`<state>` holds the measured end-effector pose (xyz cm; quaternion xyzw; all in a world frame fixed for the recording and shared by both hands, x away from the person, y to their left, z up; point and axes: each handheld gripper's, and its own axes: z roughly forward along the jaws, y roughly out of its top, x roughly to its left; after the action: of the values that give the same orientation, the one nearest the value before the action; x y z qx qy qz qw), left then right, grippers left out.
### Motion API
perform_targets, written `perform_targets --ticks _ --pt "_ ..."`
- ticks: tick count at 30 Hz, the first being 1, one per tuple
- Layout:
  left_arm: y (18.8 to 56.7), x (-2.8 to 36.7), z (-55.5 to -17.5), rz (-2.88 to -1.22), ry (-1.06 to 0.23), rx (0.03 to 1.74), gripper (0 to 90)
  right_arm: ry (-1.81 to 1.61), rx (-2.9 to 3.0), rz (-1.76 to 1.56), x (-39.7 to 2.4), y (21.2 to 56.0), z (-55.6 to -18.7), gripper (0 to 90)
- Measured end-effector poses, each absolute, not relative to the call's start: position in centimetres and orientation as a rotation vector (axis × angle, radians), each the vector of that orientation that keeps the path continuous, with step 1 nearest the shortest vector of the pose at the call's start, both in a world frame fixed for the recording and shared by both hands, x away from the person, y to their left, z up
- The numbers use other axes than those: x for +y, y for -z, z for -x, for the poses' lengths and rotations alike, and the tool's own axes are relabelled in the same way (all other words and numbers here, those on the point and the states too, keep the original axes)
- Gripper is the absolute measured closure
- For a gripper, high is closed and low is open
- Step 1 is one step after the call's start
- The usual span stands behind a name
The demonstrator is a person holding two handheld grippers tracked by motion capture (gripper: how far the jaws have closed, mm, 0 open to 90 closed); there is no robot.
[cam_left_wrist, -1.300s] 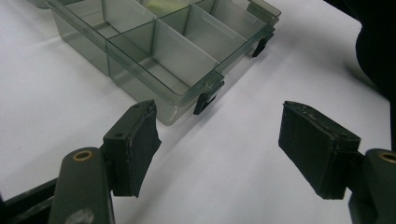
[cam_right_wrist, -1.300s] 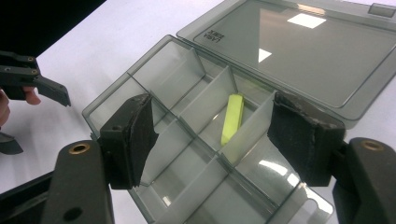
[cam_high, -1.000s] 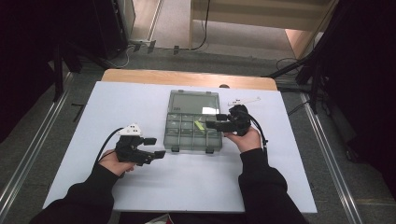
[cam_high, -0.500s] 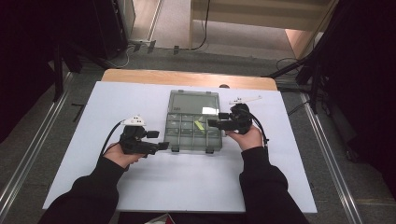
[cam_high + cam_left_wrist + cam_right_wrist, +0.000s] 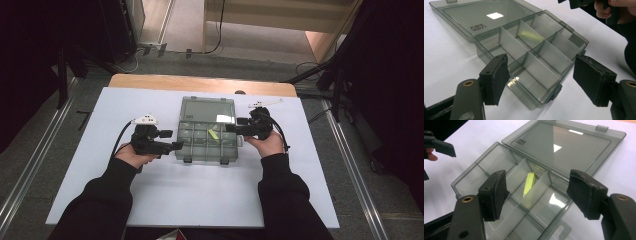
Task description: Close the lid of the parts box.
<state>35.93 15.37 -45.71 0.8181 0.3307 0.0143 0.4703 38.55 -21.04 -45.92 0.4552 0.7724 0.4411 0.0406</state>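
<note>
A clear grey compartment box [image 5: 200, 150] lies open on the white table, its lid [image 5: 207, 109] flat behind it. A small yellow-green piece [image 5: 213, 134] rests in a back-row compartment; the other compartments look empty. My left gripper [image 5: 176, 145] is at the box's front left corner, open, and in the left gripper view [image 5: 541, 80] that corner lies between its jaws. My right gripper [image 5: 231, 128] hovers over the box's right side, open, with the yellow-green piece [image 5: 529, 183] seen between its jaws [image 5: 536, 192]. Nothing is held.
The white table sheet [image 5: 150, 200] stretches wide around the box. A wooden table edge [image 5: 200, 82] runs along the back. Metal rails [image 5: 30, 165] flank the table on both sides, with cables on the floor beyond.
My left gripper has moved forward and right, up to the box's front left corner. The right gripper has stayed almost still over the box.
</note>
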Motion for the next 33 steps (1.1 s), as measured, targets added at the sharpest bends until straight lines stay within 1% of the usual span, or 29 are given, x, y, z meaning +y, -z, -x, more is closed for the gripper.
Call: perform_targets --ticks 7,11,15,20,23,26,33 --pt "45.4 14.8 -37.4 -2.001 -0.053 0.820 27.8 -1.337 2.370 -1.392 -20.8 45.6 -39.0 32.7" --pt "45.5 14.5 -38.1 -2.011 -0.037 0.815 27.9 -1.330 2.369 -1.391 -20.7 45.5 -39.3 32.7" --pt "45.5 14.2 -38.7 -2.015 -0.064 0.827 28.0 -1.333 2.368 -1.387 -20.6 45.4 -39.6 32.7" --pt "45.5 14.2 -39.8 -2.007 -0.087 0.853 27.9 -1.347 2.375 -1.363 -20.7 45.6 -40.0 31.8" --pt "45.6 14.4 -40.4 -1.995 -0.099 0.889 30.1 -1.344 2.375 -1.361 -20.7 45.8 -40.3 31.7" --pt "45.6 14.7 -41.0 -1.964 -0.079 0.923 30.1 -1.335 2.373 -1.362 -20.7 46.0 -40.6 31.6" --pt "46.0 14.2 -42.0 -1.990 -0.123 0.937 30.1 -1.316 2.376 -1.355 -20.5 46.0 -41.4 31.6"
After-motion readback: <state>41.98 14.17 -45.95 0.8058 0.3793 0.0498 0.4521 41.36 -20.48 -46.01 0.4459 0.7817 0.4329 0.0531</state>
